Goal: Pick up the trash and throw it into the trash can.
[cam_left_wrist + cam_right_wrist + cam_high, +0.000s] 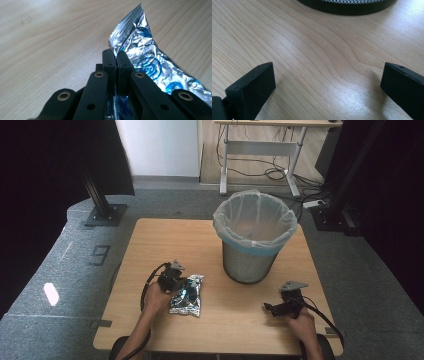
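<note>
Left tool (116, 58) pinches foil packet (140, 47); right tool (328, 82) wide; high view adds bin (255, 237).

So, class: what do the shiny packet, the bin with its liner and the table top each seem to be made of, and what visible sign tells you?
Packet: seemingly metallised foil film, glossy; it creases sharply, mirrors light, has a crimped edge and blue print.
Bin: probably metal mesh, dark; fine grid shows.
Liner: thin translucent plastic, folded over the rim.
Table: pale wood or wood-look laminate, satin; grain lines show.
</note>
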A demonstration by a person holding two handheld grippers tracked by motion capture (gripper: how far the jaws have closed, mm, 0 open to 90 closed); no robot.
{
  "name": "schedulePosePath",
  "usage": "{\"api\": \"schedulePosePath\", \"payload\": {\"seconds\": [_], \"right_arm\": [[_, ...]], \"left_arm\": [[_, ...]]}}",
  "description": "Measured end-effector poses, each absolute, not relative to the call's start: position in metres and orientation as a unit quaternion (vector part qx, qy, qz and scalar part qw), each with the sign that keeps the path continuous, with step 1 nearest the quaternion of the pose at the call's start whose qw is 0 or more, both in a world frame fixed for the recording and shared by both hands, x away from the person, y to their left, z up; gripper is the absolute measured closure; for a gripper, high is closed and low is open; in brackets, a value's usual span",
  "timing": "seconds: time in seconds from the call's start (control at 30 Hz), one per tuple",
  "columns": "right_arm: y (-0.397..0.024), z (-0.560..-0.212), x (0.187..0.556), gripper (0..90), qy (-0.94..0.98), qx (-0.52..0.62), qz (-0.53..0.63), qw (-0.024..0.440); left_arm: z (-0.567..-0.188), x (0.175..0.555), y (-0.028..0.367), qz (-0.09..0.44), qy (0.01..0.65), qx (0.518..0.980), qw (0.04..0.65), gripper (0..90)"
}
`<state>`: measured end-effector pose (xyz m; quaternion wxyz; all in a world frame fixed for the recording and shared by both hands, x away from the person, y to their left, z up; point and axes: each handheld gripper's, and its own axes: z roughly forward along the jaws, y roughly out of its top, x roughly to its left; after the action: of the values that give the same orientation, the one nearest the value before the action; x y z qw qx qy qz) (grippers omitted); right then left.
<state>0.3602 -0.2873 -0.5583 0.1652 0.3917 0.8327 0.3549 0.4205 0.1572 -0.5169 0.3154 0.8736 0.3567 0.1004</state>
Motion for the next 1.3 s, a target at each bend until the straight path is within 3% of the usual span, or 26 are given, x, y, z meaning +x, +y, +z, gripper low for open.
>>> {"api": "schedulePosePath", "payload": {"seconds": [1.3], "right_arm": [[-0.287,-0.558,0.360,0.0,0.834,0.390,0.354,0.165]], "left_arm": [[-0.378,0.444,0.168,0.084,0.352,0.875,0.321,87.5]]}}
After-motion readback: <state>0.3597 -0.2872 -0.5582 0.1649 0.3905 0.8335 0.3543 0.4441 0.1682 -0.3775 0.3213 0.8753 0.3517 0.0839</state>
